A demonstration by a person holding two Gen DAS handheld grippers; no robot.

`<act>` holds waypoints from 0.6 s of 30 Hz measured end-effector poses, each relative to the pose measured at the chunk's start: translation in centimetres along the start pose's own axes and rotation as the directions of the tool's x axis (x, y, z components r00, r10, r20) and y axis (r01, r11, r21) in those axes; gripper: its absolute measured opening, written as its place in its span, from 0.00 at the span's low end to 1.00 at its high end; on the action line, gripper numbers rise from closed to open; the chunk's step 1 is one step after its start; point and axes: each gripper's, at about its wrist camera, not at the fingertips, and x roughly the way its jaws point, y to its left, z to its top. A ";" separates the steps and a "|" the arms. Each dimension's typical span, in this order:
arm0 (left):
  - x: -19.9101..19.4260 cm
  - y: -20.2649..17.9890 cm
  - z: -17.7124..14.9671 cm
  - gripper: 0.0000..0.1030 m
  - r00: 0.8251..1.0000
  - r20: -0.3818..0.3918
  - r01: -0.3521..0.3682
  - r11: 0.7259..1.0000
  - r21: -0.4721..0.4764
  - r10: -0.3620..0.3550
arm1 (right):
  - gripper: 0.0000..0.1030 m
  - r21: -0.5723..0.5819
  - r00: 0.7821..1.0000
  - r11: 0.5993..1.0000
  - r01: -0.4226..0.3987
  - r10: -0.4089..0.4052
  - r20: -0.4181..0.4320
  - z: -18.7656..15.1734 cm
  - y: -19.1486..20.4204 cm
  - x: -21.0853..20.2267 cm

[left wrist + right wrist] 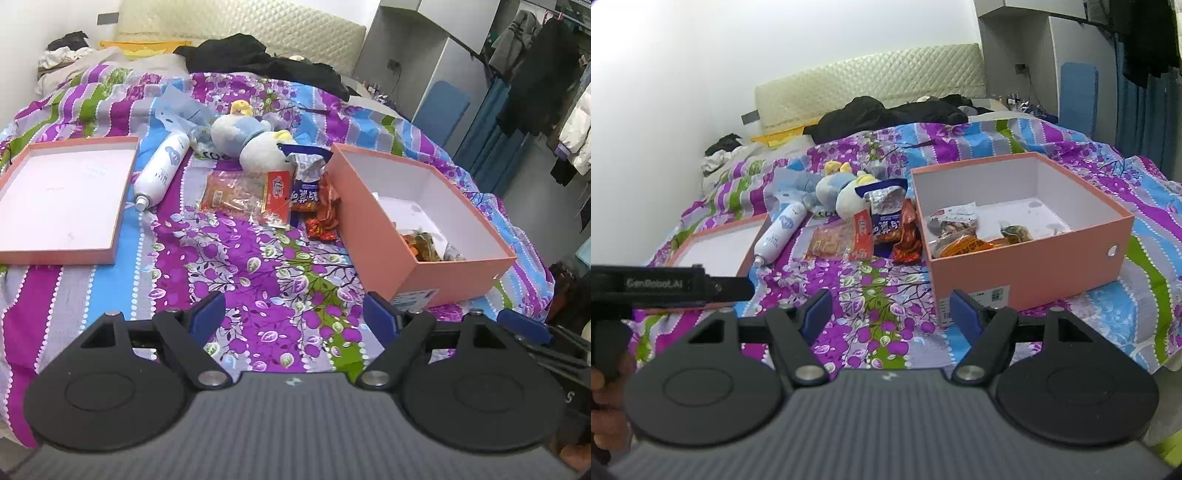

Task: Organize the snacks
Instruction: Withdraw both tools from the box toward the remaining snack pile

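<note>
Floral bedspread (258, 266) fills mid-frame; snack packets (258, 195) lie left of the pink box (388, 221). Left hand-held gripper (295, 314) and right hand-held gripper (890, 310) gape wide, empty.

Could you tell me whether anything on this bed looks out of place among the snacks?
Yes: a white spray bottle and a grey-and-white plush toy lie beside the snack packets, left of the open pink cardboard box. Neither is a snack.
</note>
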 end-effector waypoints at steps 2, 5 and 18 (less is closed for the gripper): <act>0.7 0.3 0.2 0.83 1.000 -0.004 -0.001 1.000 0.007 0.001 | 0.70 -0.007 1.000 1.000 0.008 -0.008 0.004 -0.1 0.4 0.6; 1.8 1.0 0.6 0.89 1.000 -0.006 -0.010 1.000 0.012 0.010 | 0.70 -0.022 1.000 1.000 0.012 -0.012 0.013 -0.4 1.1 1.7; 11.4 6.5 3.5 0.93 0.997 -0.052 -0.049 0.998 0.050 0.052 | 0.65 -0.171 0.998 0.985 -0.012 0.023 0.060 0.3 6.2 10.2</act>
